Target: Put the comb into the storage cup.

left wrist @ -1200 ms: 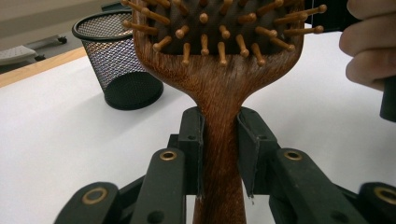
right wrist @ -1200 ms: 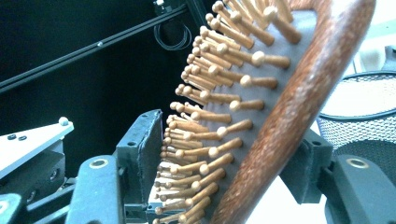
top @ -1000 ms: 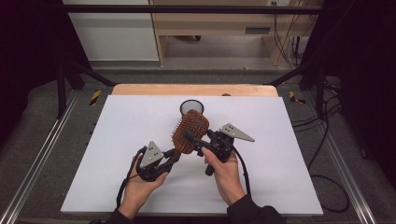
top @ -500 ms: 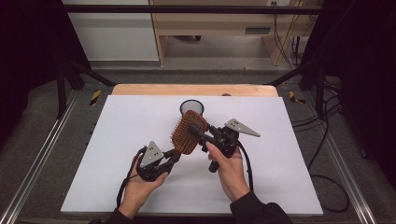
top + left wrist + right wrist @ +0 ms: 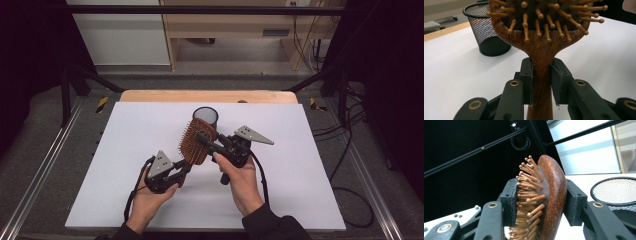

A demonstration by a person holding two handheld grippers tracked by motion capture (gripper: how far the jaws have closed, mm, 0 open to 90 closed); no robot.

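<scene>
While the left tongs [image 5: 541, 82] clamp the wooden hairbrush [image 5: 196, 141] by its handle above the table [image 5: 125, 150], the right tongs [image 5: 540, 202] have just been closing and now pinch its head. Transfer toward the far mesh cup [image 5: 205, 116] appears pending.

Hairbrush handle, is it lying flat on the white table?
No, the left gripper clamps the hairbrush handle, holding it above the table.

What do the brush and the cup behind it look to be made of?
Brush: wood, by the reddish-brown grain along handle and back, with a smooth, slightly glossy finish. Its pins look wooden too, paler, with rounded tips, set in a dark pad, possibly rubber. Cup: black wire mesh, probably coated metal, judging by the fine see-through grid and solid rim.
</scene>
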